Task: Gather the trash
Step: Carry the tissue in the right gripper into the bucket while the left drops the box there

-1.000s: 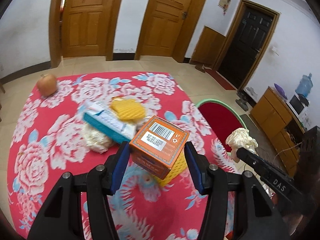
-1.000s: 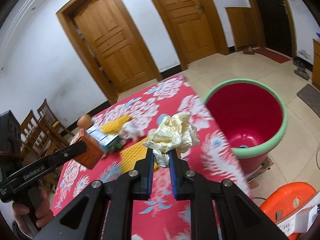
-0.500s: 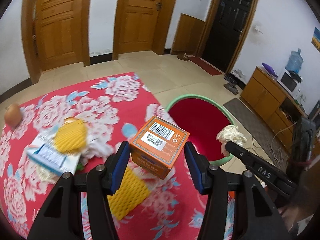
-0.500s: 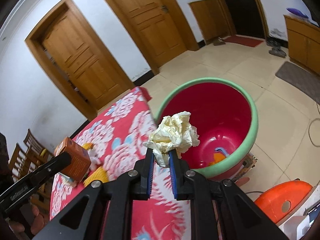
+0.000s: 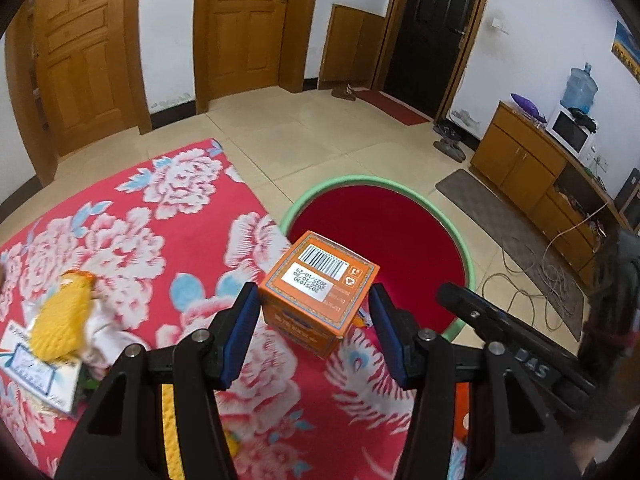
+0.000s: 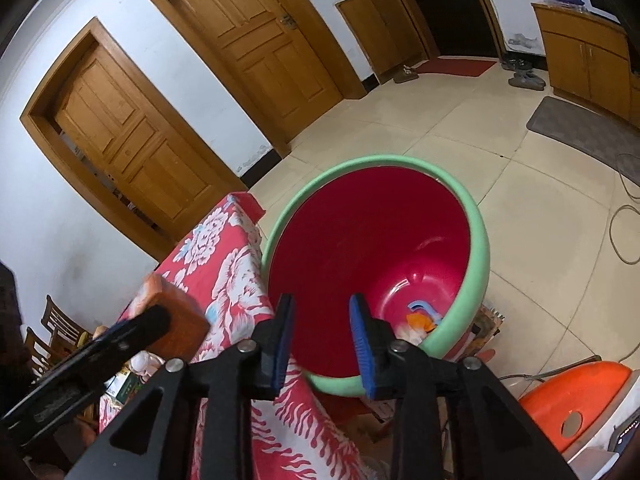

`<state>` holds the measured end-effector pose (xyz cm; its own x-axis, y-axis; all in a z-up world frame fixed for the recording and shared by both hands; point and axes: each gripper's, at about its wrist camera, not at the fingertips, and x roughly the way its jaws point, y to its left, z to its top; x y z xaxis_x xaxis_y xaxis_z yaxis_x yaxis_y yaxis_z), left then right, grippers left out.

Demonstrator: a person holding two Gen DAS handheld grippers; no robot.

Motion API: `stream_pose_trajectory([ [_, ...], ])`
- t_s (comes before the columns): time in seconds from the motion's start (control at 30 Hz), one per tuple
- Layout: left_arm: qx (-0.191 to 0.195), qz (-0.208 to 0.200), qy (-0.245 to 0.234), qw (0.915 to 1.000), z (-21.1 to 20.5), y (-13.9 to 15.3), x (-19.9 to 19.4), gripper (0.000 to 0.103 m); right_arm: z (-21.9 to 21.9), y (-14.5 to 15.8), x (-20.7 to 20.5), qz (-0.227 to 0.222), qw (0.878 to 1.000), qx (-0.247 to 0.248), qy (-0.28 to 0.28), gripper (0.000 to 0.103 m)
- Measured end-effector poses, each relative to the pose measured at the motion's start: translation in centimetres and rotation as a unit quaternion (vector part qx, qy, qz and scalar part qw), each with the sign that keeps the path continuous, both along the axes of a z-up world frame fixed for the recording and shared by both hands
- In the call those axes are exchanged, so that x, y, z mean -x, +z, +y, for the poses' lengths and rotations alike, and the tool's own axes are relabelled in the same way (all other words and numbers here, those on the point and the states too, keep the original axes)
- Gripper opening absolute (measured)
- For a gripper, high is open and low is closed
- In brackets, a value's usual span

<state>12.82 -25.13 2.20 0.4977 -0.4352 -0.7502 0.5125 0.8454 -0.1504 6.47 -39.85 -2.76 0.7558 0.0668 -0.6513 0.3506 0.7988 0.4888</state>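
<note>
At lower centre of my left view, my left gripper (image 5: 312, 332) pinches the orange box (image 5: 318, 294) before the red bin (image 5: 466, 264). Rightward, my right gripper (image 6: 322, 342) has just been opening, jaws spread with nothing between, over the bin's rim.

orange barcoded box (image 5: 318, 294) tilted above the red, green-rimmed bin's (image 5: 470, 276) near edge; scraps inside.

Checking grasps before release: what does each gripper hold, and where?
Left gripper: orange box, pads on two opposite sides. Right gripper: nothing, jaws have just been opening over the bin.
</note>
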Motion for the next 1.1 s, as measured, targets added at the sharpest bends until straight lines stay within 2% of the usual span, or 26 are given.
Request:
stream_pose_trajectory([
  [0.13, -0.014, 0.001, -0.01, 0.9999, -1.9, -1.0, -0.5, 0.056, -0.9, 0.5, 1.1, -0.007, 1.0, 0.004, -0.028, 0.042],
  [0.33, -0.024, 0.008, -0.029, 0.9993, -4.2, -1.8, -1.4, 0.057, -2.4, 0.7, 2.4, -0.007, 0.999, -0.002, -0.052, 0.043],
  [0.43, -0.028, 0.006, -0.028, 0.9992, -4.8, -1.7, -1.5, 0.065, -2.8, 0.6, 2.8, -0.005, 0.998, -0.004, -0.059, 0.044],
  [0.53, -0.036, -0.002, -0.027, 0.999, -5.0, -1.5, -1.3, 0.066, -3.0, 0.4, 3.1, -0.003, 0.998, -0.008, -0.063, 0.044],
  [0.8, -0.023, 0.0, -0.013, 0.9997, -3.0, -0.2, -0.1, 0.066, -1.8, 1.7, 3.8, -0.008, 0.999, 0.006, -0.053, 0.048],
  [0.9, -0.029, -0.006, 0.008, 0.9995, -1.8, 0.5, 0.4, 0.066, -1.1, 2.3, 4.4, -0.01, 0.999, 0.012, -0.05, 0.05],
  [1.1, -0.016, 0.002, 0.037, 0.9992, 1.7, 1.1, 1.5, 0.066, 1.0, 3.9, 6.0, -0.028, 0.999, 0.024, -0.031, 0.055],
])
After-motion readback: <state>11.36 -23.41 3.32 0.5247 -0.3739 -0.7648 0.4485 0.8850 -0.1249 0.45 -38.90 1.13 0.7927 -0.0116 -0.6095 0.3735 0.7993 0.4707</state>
